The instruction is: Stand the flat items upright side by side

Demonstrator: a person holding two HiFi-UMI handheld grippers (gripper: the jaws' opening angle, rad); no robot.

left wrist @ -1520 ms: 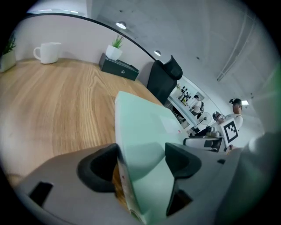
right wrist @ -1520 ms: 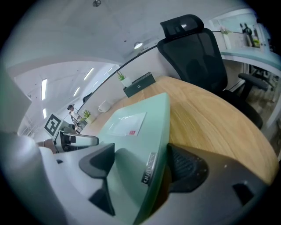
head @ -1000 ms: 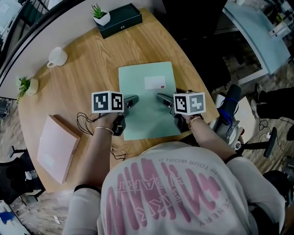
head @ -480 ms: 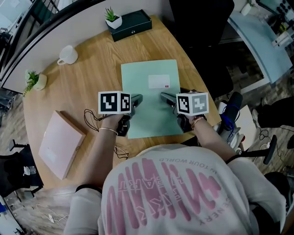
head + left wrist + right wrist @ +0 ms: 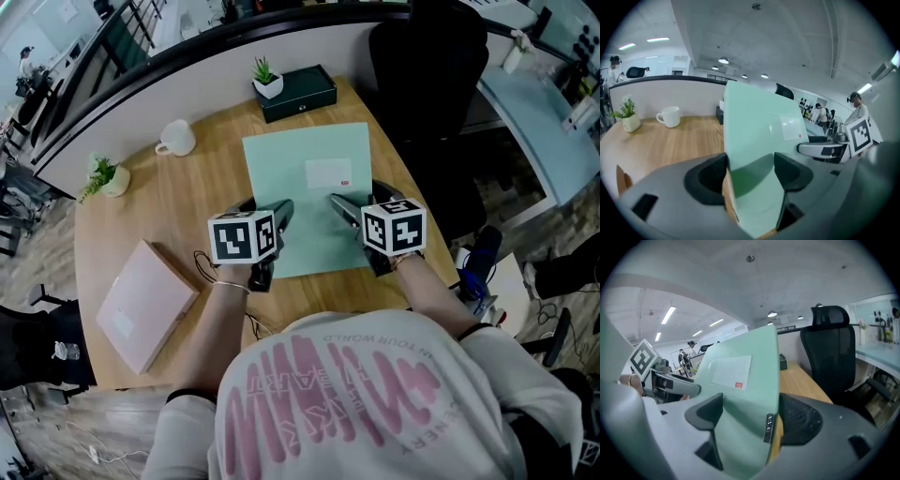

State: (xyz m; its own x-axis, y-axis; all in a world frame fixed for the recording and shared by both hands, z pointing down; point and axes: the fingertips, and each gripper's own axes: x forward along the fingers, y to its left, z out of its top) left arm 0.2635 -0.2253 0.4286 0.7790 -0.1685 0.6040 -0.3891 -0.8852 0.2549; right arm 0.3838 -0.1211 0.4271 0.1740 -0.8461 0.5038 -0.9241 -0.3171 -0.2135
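Observation:
A flat pale-green book (image 5: 309,183) with a white label lies lengthwise between my two grippers, lifted off the round wooden table (image 5: 178,206) and tilted with its far edge up. My left gripper (image 5: 274,216) is shut on its near left edge; the jaws have just been closing with the book (image 5: 759,126) between them. On the near right edge my right gripper (image 5: 343,208) is shut, the book (image 5: 740,380) filling its jaws. A flat pink book (image 5: 145,305) lies on the table at the left, apart from both grippers.
A white mug (image 5: 176,138) and a small potted plant (image 5: 108,176) stand at the far left. A black box (image 5: 302,91) with another small plant (image 5: 267,80) sits at the table's far edge. A black office chair (image 5: 422,56) stands behind, at the right.
Both grippers have risen with the green book, whose far end has tipped up off the table. The pink book has stayed in place.

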